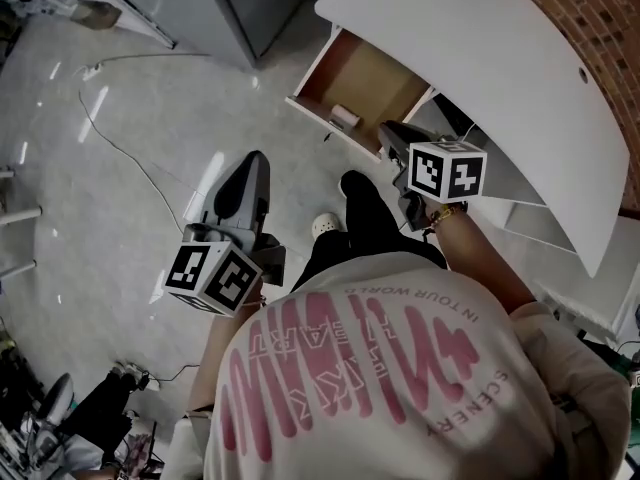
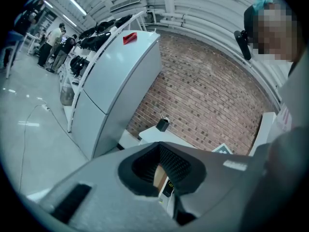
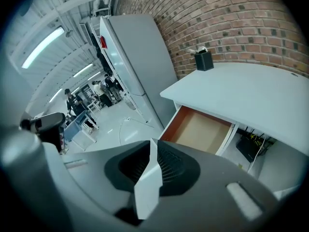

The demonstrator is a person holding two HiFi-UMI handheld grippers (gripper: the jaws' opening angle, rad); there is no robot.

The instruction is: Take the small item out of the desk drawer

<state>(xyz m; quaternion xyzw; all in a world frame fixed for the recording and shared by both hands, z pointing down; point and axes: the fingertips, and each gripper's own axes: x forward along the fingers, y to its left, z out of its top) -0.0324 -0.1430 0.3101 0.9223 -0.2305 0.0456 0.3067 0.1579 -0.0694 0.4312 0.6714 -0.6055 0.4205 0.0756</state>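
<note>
Shirt back point(image 1: 380, 368) fills the foreground. Beyond it, right gripper point(image 1: 388, 133) hangs just short of the open desk drawer point(image 1: 372, 80), jaws slightly apart with nothing between them. Left gripper point(image 1: 254, 163) sits off over the floor, jaws a thin slit apart, also empty. Small pale item point(image 1: 345, 116) lies inside the drawer, close behind its front panel point(image 1: 322, 118). My read: I widen the right jaws, come in steeply over the panel, straddle the item, then close. Main risk is clipping the panel.
</note>
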